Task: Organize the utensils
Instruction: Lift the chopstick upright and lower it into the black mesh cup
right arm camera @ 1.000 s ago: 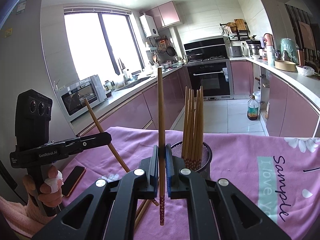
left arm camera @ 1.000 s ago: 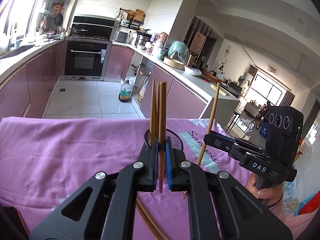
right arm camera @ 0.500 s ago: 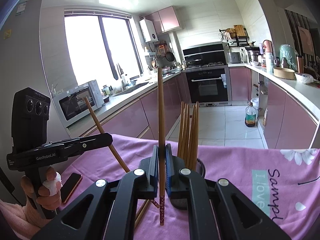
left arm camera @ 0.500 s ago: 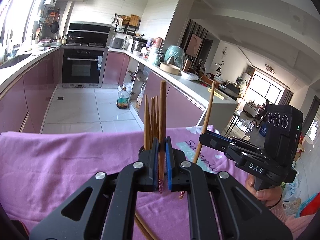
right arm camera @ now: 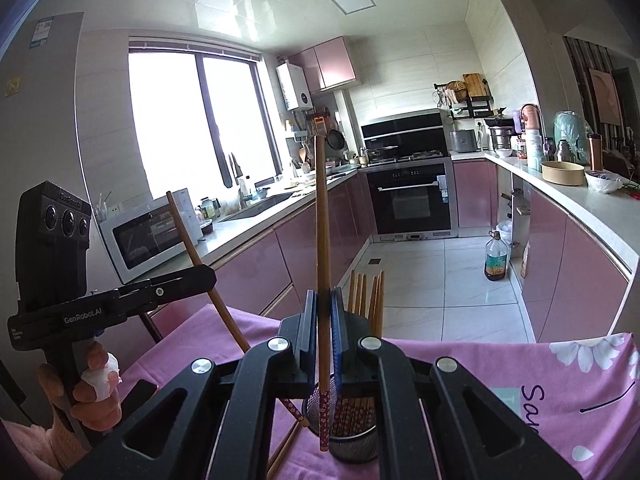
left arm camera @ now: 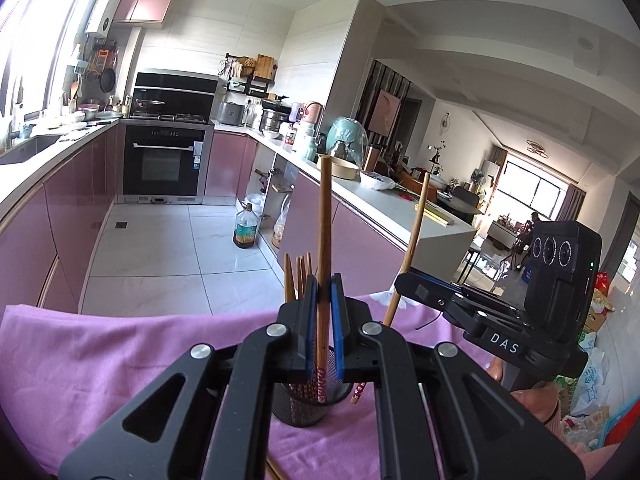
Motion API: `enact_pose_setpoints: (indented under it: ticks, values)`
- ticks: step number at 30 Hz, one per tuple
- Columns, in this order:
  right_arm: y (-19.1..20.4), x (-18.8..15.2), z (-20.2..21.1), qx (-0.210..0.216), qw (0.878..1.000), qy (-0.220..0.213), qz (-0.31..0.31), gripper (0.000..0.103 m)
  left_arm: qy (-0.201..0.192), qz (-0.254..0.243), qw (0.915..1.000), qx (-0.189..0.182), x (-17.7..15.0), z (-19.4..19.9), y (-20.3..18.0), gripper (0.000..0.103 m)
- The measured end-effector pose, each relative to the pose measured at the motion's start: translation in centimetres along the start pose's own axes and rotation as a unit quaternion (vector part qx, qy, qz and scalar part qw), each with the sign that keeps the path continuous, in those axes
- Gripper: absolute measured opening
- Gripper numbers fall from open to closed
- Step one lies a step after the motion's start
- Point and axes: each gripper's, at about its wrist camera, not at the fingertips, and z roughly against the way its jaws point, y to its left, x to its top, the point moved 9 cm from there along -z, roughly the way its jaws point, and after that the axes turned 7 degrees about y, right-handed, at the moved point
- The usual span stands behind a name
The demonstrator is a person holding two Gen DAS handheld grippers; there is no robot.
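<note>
A black mesh holder stands on the purple cloth with several wooden chopsticks upright in it; it also shows in the right wrist view. My left gripper is shut on one upright chopstick, its patterned tip over the holder's mouth. My right gripper is shut on another upright chopstick, its tip hanging beside the holder's left rim. Each view shows the other gripper: the right gripper in the left wrist view, and the left gripper in the right wrist view.
Purple tablecloth covers the table. Loose chopsticks lie on the cloth left of the holder. A dark phone lies near the left hand. Kitchen counters and an oven stand behind.
Both grippers rose and came in over the holder, which now sits low and close beneath the jaws. Both chopsticks stay gripped and upright.
</note>
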Motion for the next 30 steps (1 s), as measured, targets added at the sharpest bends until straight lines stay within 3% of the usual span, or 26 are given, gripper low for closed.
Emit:
enact_pose_setpoints:
  ticks: [7, 19, 30]
  values:
    - [-0.6, -0.2, -1.6, -0.016, 1.000, 0.007, -0.005, 0.005, 0.013, -0.009, 0.9997, 0.018, -0.1, -1.6, -0.1, 0.007]
    - [-2.2, -2.7, -5.2, -0.043, 0.998, 0.046, -0.015, 0.005, 0.071, -0.025, 0.9958, 0.052, -2.7, -5.0, 0.4, 0.007]
    - [-2.8, -5.2, -7.7, -0.049, 0.994, 0.100, -0.017, 0.006, 0.113, -0.039, 0.9916, 0.049, -4.1, -6.4, 0.8, 0.008]
